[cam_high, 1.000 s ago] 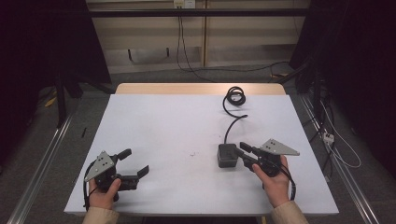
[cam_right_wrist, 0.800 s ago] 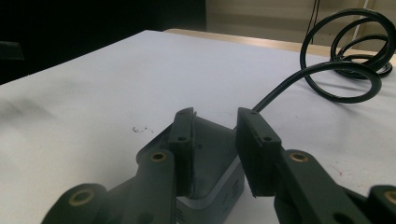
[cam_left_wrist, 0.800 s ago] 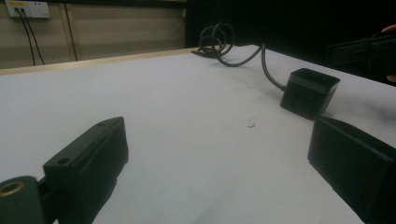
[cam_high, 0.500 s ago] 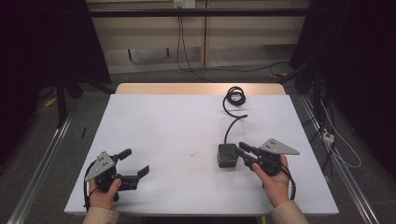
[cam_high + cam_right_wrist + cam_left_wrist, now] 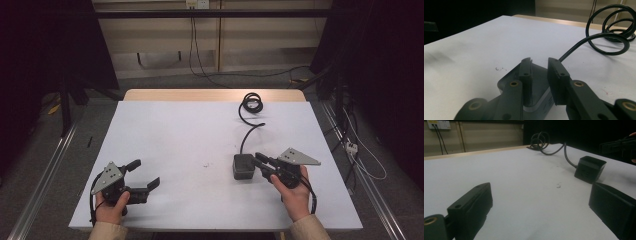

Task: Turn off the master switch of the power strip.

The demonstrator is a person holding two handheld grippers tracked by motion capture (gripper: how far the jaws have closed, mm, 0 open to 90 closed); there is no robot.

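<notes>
Table [image 5: 190, 135] is white w/ a pale wood strip along the far edge, plus a few tiny dark specks [image 5: 205, 164] near the middle. Power adapter [image 5: 243, 166] is dark grey, its coiled cable [image 5: 251, 103] black; both grippers, left [image 5: 145, 176] & right [image 5: 261, 163], are black w/ grey three-cornered plates, and brass-coloured rivets show on the right one's fingers [image 5: 525, 72]. Person's sleeves [image 5: 106, 232] are tan; floor grey, back wall beige.
</notes>
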